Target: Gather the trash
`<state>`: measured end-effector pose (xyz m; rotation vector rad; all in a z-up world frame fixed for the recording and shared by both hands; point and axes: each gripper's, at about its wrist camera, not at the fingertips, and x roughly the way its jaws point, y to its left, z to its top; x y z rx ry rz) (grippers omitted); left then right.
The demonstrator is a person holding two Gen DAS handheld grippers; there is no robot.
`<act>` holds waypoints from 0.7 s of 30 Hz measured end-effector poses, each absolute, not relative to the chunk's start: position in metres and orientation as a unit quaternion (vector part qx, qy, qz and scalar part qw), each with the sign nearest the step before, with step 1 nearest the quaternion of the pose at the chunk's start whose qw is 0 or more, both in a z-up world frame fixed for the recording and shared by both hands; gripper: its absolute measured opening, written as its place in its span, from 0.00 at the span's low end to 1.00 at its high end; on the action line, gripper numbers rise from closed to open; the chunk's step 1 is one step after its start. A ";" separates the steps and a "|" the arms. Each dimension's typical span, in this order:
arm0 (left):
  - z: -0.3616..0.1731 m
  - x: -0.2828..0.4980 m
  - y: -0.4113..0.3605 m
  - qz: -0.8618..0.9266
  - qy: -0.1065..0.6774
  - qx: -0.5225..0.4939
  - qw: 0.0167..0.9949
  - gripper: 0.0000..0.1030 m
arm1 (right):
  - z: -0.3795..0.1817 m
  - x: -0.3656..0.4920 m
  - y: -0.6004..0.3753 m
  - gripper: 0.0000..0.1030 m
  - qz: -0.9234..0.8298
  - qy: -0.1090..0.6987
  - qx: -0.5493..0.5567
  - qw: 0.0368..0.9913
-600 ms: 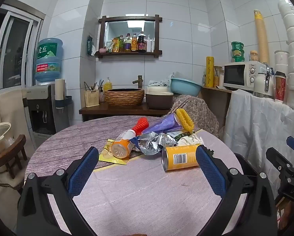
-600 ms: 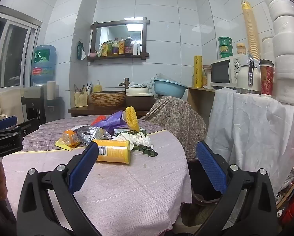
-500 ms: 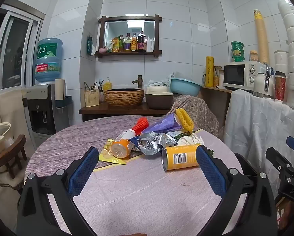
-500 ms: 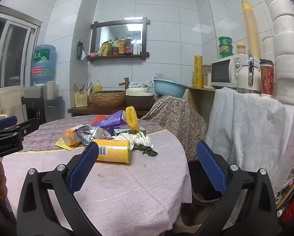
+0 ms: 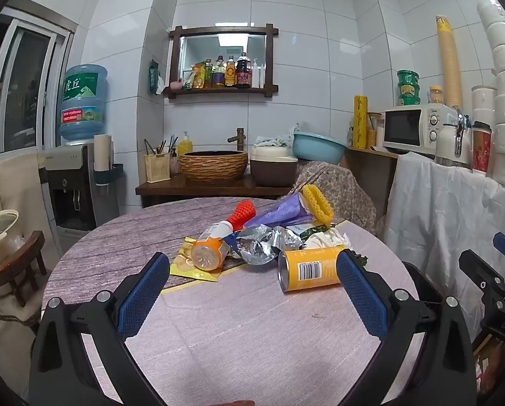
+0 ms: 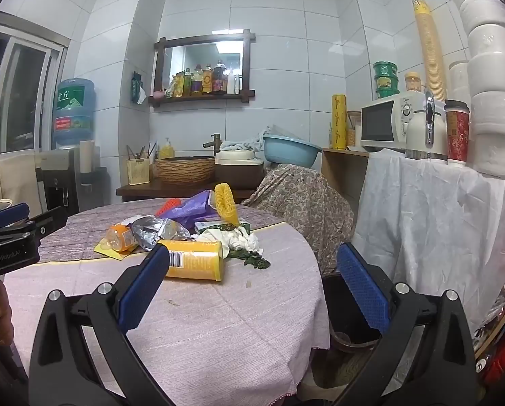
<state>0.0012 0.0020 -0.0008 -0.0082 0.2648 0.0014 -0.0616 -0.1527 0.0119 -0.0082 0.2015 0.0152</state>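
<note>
A heap of trash lies on the round table (image 5: 238, 331): a yellow can (image 5: 309, 269) on its side, an orange bottle (image 5: 209, 252), crumpled foil (image 5: 262, 243), a purple bag (image 5: 282, 211), yellow foam netting (image 5: 318, 203), red netting (image 5: 244, 212) and white tissue (image 5: 326, 238). My left gripper (image 5: 250, 289) hovers open over the near table, short of the heap, nothing between its fingers. My right gripper (image 6: 252, 287) is open too, at the table's right edge; the yellow can (image 6: 194, 264) lies just beyond its left finger (image 6: 144, 289). A dark bin (image 6: 350, 308) stands beside the table.
A draped chair (image 6: 299, 196) stands behind the table. A white-covered counter (image 6: 438, 209) with a microwave (image 6: 387, 125) and cup stacks is at the right. Behind are a sink shelf (image 5: 215, 182) and a water dispenser (image 5: 76, 182). A wooden chair (image 5: 19, 267) is at left.
</note>
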 end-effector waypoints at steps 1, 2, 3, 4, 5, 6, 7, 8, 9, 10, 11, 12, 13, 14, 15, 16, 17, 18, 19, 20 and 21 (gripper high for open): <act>-0.002 0.002 0.003 0.001 0.132 -0.003 0.991 0.95 | 0.012 -0.062 -0.152 0.95 0.007 0.101 -0.004 0.995; -0.002 0.003 0.003 0.001 0.132 -0.002 0.991 0.95 | 0.011 -0.061 -0.152 0.95 0.007 0.101 -0.004 0.995; -0.001 0.002 0.005 0.001 0.132 -0.001 0.991 0.95 | 0.012 -0.062 -0.150 0.95 0.008 0.102 -0.005 0.995; 0.000 0.002 0.003 0.001 0.132 0.000 0.991 0.95 | 0.012 -0.063 -0.149 0.95 0.007 0.102 -0.005 0.995; 0.000 0.002 0.004 0.001 0.133 0.000 0.991 0.95 | 0.012 -0.064 -0.148 0.95 0.007 0.102 -0.005 0.995; 0.000 0.002 0.004 0.001 0.132 -0.001 0.991 0.95 | 0.012 -0.062 -0.154 0.95 0.008 0.102 -0.003 0.995; -0.002 0.001 0.002 0.001 0.133 -0.001 0.991 0.95 | 0.012 -0.062 -0.154 0.95 0.008 0.102 -0.004 0.995; -0.002 0.001 0.002 0.000 0.134 -0.002 0.991 0.95 | 0.012 -0.062 -0.154 0.95 0.008 0.102 -0.004 0.995; -0.003 0.002 0.001 0.001 0.135 -0.002 0.991 0.95 | 0.012 -0.061 -0.154 0.95 0.008 0.103 -0.004 0.995; -0.003 0.002 0.000 0.001 0.135 -0.002 0.991 0.95 | 0.011 -0.061 -0.153 0.95 0.008 0.103 -0.004 0.995; -0.003 0.002 0.000 0.001 0.135 -0.002 0.991 0.95 | 0.011 -0.060 -0.153 0.95 0.007 0.103 -0.005 0.995; -0.003 0.003 0.001 -0.001 0.137 -0.002 0.991 0.95 | 0.011 -0.060 -0.153 0.95 0.008 0.104 -0.005 0.995; -0.004 0.003 0.000 -0.002 0.139 -0.003 0.990 0.95 | 0.014 -0.066 -0.153 0.95 0.007 0.104 -0.003 0.995; -0.004 0.004 0.000 -0.002 0.140 -0.003 0.990 0.95 | 0.014 -0.066 -0.153 0.95 0.006 0.104 -0.002 0.995; -0.005 0.004 0.000 -0.003 0.140 -0.003 0.990 0.95 | 0.014 -0.066 -0.153 0.95 0.007 0.105 -0.001 0.994; -0.005 0.004 0.000 -0.002 0.140 -0.003 0.990 0.95 | 0.014 -0.066 -0.153 0.95 0.007 0.106 -0.001 0.994; -0.005 0.004 0.000 -0.003 0.140 -0.003 0.990 0.95 | 0.014 -0.066 -0.153 0.95 0.007 0.106 -0.001 0.994; -0.005 0.004 0.000 -0.002 0.140 -0.004 0.990 0.95 | 0.014 -0.067 -0.152 0.95 0.007 0.105 -0.002 0.994; -0.006 0.004 -0.001 -0.002 0.140 -0.004 0.990 0.95 | 0.014 -0.066 -0.153 0.95 0.007 0.106 -0.002 0.994; -0.005 0.004 0.000 -0.002 0.140 -0.003 0.990 0.95 | 0.013 -0.066 -0.153 0.95 0.007 0.106 -0.001 0.994; -0.005 0.004 0.000 -0.002 0.140 -0.004 0.990 0.95 | 0.013 -0.066 -0.153 0.95 0.007 0.105 -0.001 0.994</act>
